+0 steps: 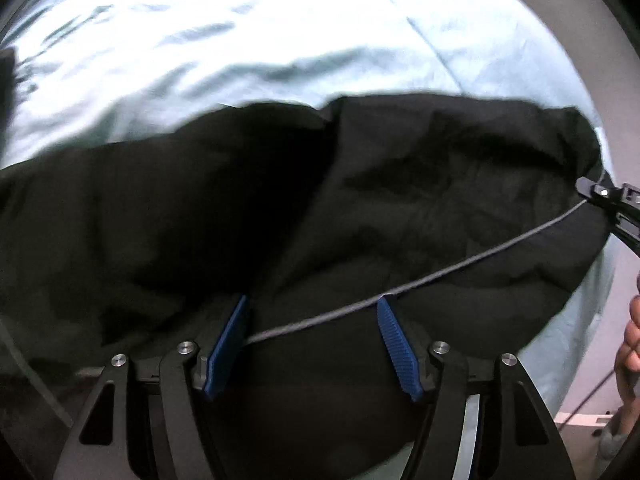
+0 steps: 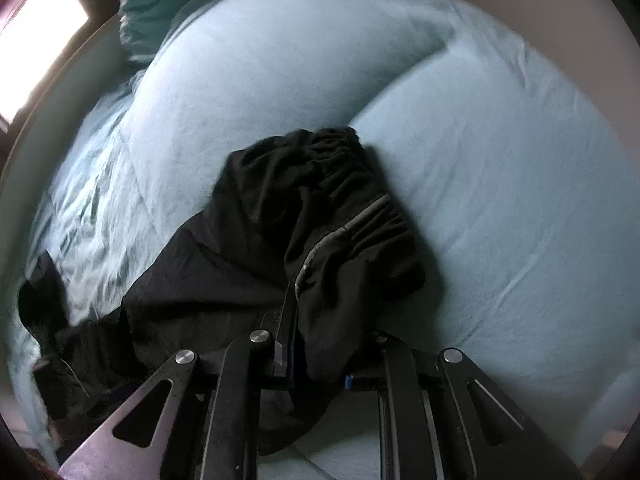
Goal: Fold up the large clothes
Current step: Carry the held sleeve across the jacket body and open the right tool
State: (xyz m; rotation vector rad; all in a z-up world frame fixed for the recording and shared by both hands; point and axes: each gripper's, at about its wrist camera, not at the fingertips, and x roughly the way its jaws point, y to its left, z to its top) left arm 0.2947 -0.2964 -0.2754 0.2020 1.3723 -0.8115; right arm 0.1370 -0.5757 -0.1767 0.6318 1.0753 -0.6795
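- Pale blue bedsheet [image 2: 500,208] covers the whole work surface; it looks bright and wrinkled in the left wrist view [image 1: 168,52], smoother in the right wrist view.
- Left gripper [image 1: 312,344]: blue ribbed pads [image 1: 394,344] spread wide apart, nothing clamped between them.
- Black garment [image 1: 280,208] fills the space ahead of and below the left gripper's fingers; the fabric passes under both pads. Whether the pads touch the cloth cannot be told.
- Thin grey piping line [image 1: 440,274] on the garment runs across the gap between the left pads and rises toward the far right.
- At the far right end of that line, the right gripper's black tip [image 1: 612,200] meets the garment's edge.
- Bare hand [image 1: 630,344] visible at the right rim of the left wrist view, beside the bed edge.
- Right gripper [image 2: 320,356]: fingers drawn together on a bunch of the black garment [image 2: 280,220]; cloth hangs over and hides most of the pads.
- Beyond the right gripper's fingers, a gathered elastic band [image 2: 352,176] of the garment lies on the sheet, with a grey strip [image 2: 340,232] running back toward the fingers.
- Remaining fabric trails to the left of the right gripper, toward the bed's edge.
- Far upper left: a teal pillow [image 2: 160,4] and a bright window [image 2: 40,36].
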